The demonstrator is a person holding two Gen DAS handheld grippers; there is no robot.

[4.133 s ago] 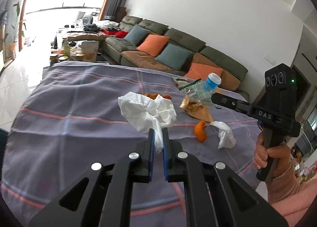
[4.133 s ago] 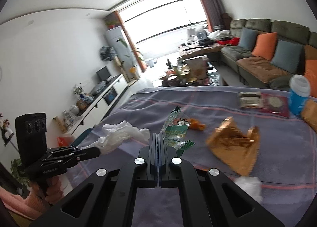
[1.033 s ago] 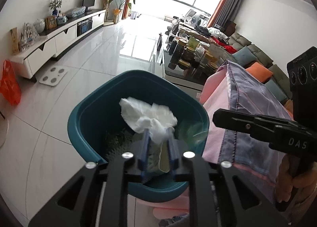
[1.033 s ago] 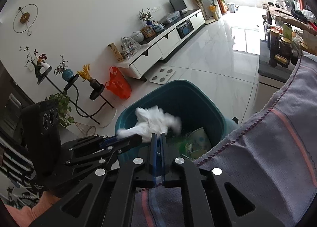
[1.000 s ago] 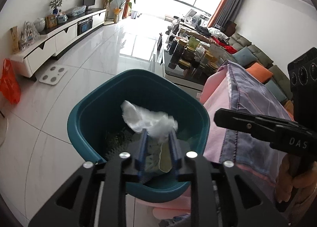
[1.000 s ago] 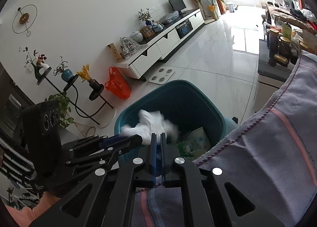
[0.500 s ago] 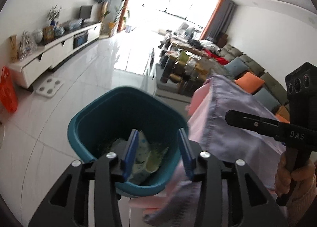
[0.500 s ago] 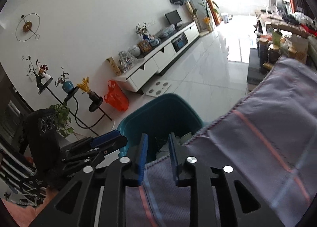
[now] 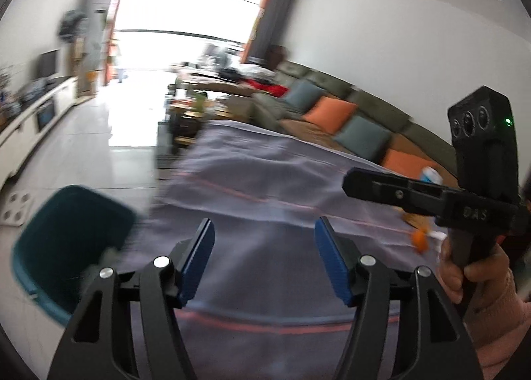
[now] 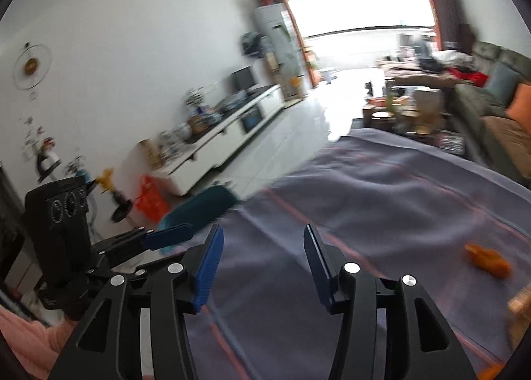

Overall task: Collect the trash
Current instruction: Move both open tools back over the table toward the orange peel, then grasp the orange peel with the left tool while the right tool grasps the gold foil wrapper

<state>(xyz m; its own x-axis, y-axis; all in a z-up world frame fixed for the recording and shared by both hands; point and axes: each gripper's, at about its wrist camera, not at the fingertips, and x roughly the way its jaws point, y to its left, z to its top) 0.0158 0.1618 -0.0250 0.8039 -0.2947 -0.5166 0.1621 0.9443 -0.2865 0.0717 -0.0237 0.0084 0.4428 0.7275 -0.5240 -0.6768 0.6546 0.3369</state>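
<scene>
Both views are blurred. The left tool (image 9: 262, 260) stands wide with nothing between its blue pads (image 9: 199, 260); its jaws have just been opening, and below them lies only the purple cloth (image 9: 265, 187) of the table. The teal bin (image 9: 63, 240) sits on the floor at about 9 o'clock from this tool, just beside the table edge; what lies inside it is too smeared to tell. The right tool (image 10: 262, 263) also stands wide and empty; its jaws have just been opening as well; it hangs over the same cloth. In the right wrist view only the rim of the bin shows, at about 10 o'clock from the tool, partly behind the left tool. An orange scrap (image 10: 488, 262) rests on the cloth at 3 o'clock; in the left wrist view it lies beside something white, near a hand (image 9: 471, 267) in a pink sleeve that grips the right tool. A sofa (image 9: 332, 107) with orange and grey cushions stands behind the table.
</scene>
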